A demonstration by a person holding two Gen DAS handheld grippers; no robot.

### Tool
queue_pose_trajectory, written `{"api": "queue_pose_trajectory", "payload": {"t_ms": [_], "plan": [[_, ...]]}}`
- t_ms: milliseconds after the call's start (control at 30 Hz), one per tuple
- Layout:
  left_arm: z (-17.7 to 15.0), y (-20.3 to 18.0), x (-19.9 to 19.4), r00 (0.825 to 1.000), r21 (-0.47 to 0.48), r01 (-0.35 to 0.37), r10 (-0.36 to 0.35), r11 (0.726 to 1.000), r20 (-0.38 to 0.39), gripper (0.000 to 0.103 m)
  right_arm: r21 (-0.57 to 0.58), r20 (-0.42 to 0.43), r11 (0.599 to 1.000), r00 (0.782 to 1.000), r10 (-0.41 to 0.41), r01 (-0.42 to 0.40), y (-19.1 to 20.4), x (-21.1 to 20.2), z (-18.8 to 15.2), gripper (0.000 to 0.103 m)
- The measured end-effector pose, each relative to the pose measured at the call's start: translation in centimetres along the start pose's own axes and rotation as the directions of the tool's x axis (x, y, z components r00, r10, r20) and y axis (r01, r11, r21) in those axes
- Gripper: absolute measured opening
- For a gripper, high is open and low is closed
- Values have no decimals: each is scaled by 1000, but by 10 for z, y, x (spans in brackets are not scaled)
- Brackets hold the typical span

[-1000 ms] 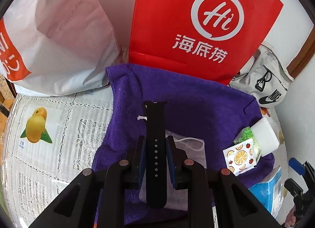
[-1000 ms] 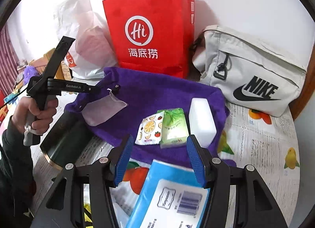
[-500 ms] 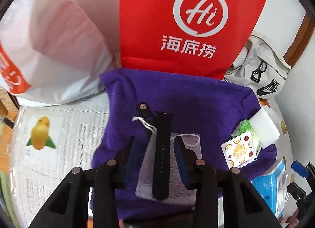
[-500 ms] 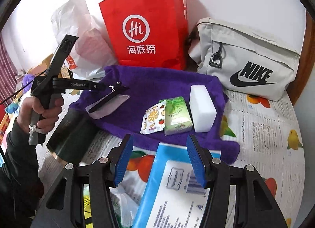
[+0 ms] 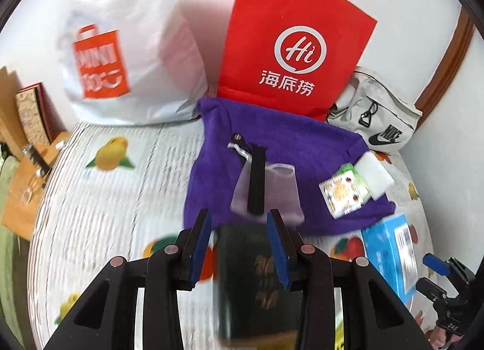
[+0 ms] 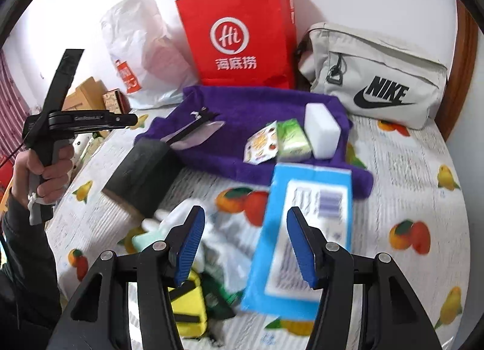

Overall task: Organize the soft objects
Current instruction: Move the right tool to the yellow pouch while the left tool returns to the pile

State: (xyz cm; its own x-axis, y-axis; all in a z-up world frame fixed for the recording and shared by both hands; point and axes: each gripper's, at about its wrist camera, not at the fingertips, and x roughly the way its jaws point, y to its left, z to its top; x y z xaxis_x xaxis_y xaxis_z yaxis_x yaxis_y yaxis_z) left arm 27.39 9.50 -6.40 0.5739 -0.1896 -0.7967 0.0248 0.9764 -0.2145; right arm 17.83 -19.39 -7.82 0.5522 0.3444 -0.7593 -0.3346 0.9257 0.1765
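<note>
Left wrist view: my left gripper [image 5: 239, 229] is parted and empty above a dark book [image 5: 257, 274]. The black strap [image 5: 255, 180] lies on the mesh pouch [image 5: 272, 189] on the purple towel [image 5: 287, 144].

Right wrist view: my right gripper [image 6: 245, 235] gapes wide, empty, over the blue pack [image 6: 305, 229]. The sponge [image 6: 320, 129] rests on the towel.

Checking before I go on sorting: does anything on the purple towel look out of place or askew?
Yes. A black watch strap lies across a translucent mesh pouch on the purple towel, a hard-looking item among soft ones. The sachets and white sponge sit neatly at its right edge. Both tongs are open and empty.
</note>
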Motion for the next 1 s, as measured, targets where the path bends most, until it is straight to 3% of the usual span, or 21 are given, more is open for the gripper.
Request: {"api": "queue_pose_trajectory", "payload": {"t_ms": [100, 167, 267, 367, 500, 633, 800, 833, 867, 933, 1000], "plan": [[-21, 8, -16, 1000, -11, -16, 16, 1000, 9, 36, -26, -28, 999, 999, 42, -42, 16, -2, -16, 60], [-36, 10, -25, 999, -15, -31, 31, 999, 22, 36, -59, -63, 994, 994, 90, -93, 31, 1, -31, 70], [-56, 11, -34, 999, -13, -22, 23, 1000, 29, 41, -86, -103, 988, 987, 120, -129, 48, 9, -51, 73], [-73, 12, -39, 1000, -16, -4, 4, 1000, 28, 41, -102, -131, 988, 986, 99, -113, 59, 19, -65, 74], [-101, 9, -41, 999, -5, -31, 31, 1000, 26, 41, -125, -153, 989, 987, 54, -73, 68, 31, -73, 75], [-119, 10, -40, 1000, -5, -10, 11, 1000, 12, 41, -129, -173, 989, 984, 43, -66, 73, 43, -77, 83], [-136, 15, -42, 1000, -28, 22, -22, 999, 10, 42, -127, -193, 992, 981, 1, -26, 74, 62, -80, 83], [-139, 16, -42, 1000, -31, 29, -29, 999, 8, 42, -121, -173, 993, 985, -7, -14, 72, 62, -80, 78], [-142, 16, -42, 999, -31, 33, -33, 999, 7, 42, -116, -166, 993, 986, -4, -16, 70, 61, -80, 62], [-146, 16, -42, 1000, -30, 27, -27, 999, 8, 42, -98, -154, 994, 988, 31, -46, 65, 54, -78, 59], [-150, 14, -42, 999, -23, 32, -32, 999, 11, 42, -84, -136, 994, 989, 63, -74, 63, 45, -78, 46]]}}
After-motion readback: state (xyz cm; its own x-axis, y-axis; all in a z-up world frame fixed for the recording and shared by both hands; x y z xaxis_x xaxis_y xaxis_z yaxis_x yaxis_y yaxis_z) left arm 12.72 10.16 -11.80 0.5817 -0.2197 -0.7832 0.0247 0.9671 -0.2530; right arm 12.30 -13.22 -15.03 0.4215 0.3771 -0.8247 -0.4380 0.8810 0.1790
